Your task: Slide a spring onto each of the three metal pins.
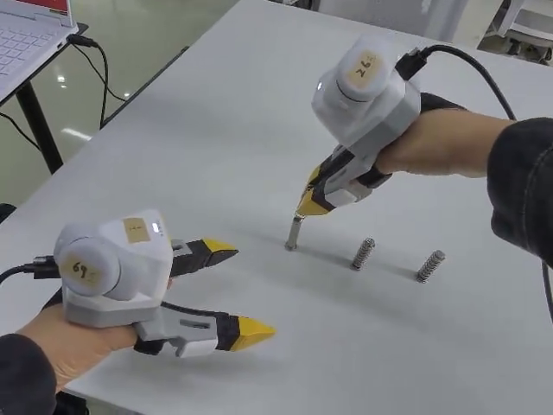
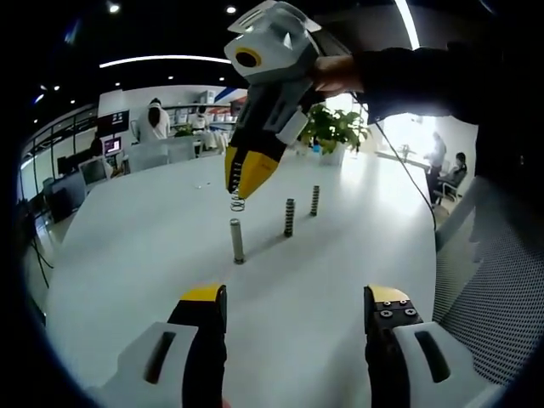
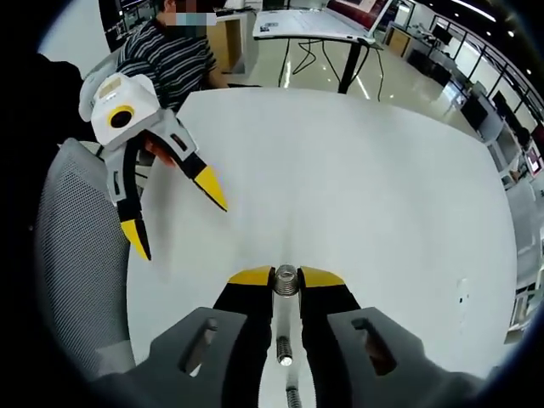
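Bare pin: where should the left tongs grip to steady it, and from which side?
Probably grip the bare pin low on its shaft, from the left tongs' side. It stands upright, the right tongs hold a spring over its top, and the sprung pins stand beyond it.

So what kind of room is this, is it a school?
Probably a big open office or lab: computer screens on desks at the back, a laptop beside the white table, and a potted plant.
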